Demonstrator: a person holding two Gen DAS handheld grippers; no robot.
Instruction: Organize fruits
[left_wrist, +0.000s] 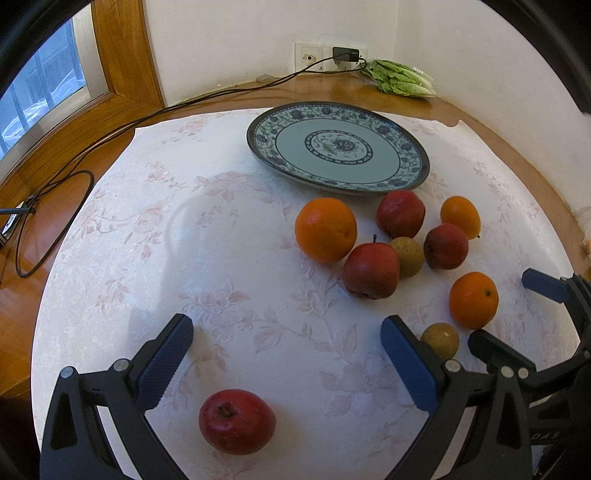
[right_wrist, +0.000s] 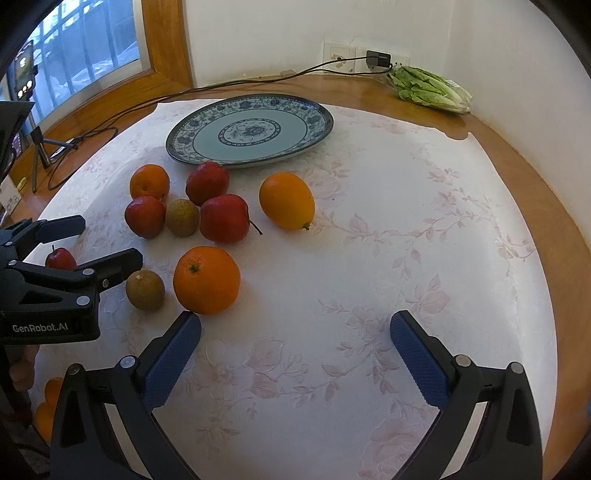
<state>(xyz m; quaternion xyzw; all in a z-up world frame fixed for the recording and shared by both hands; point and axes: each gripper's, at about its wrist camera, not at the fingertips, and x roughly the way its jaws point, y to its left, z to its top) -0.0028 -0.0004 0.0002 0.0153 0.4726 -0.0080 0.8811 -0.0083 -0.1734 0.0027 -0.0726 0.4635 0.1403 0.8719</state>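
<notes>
surface: round wooden surface (left_wrist: 55, 236) with a pale floral cloth (left_wrist: 229, 258) over most of it, all the fruit sitting on the cloth

plate: blue patterned plate (left_wrist: 338, 147) at the far side, nothing in it, fruit cluster just in front

left gripper (left_wrist: 288, 363): low over the cloth, jaws wide apart and holding nothing; a red apple (left_wrist: 237, 421) sits loose between its arms, back from the pads

right gripper (right_wrist: 295, 354): also low, jaws spread wide, empty; left pad tip just beside an orange (right_wrist: 207, 280)

fruit: oranges, red apples and small brownish ones bunched together; a small brown fruit (right_wrist: 145, 290) sits beside that orange
</notes>
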